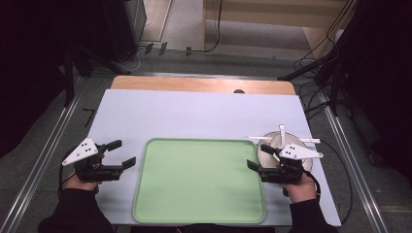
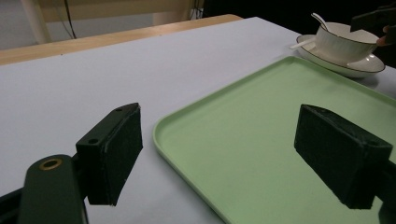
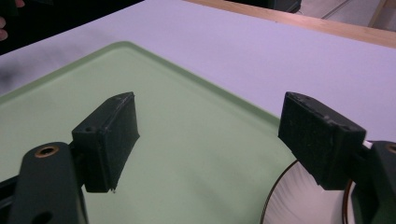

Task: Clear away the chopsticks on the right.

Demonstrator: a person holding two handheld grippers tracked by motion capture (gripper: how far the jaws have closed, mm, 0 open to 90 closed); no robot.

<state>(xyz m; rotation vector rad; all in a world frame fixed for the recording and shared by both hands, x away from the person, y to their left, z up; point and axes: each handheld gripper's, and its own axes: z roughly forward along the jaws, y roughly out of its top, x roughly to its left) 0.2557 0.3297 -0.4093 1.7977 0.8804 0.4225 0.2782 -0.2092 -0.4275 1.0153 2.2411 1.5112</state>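
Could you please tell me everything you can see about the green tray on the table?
The tray is pale green, rectangular with rounded corners and a low raised rim, and looks like smooth matte plastic. It lies flat at the near middle of the white table, and nothing lies in it. The left hand-held gripper is beside its left edge and the right hand-held gripper at its right edge, both open. A saucer sits just off its far right corner.

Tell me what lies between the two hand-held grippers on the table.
The high view shows a green tray with nothing on it between the left hand-held gripper and the right hand-held gripper.
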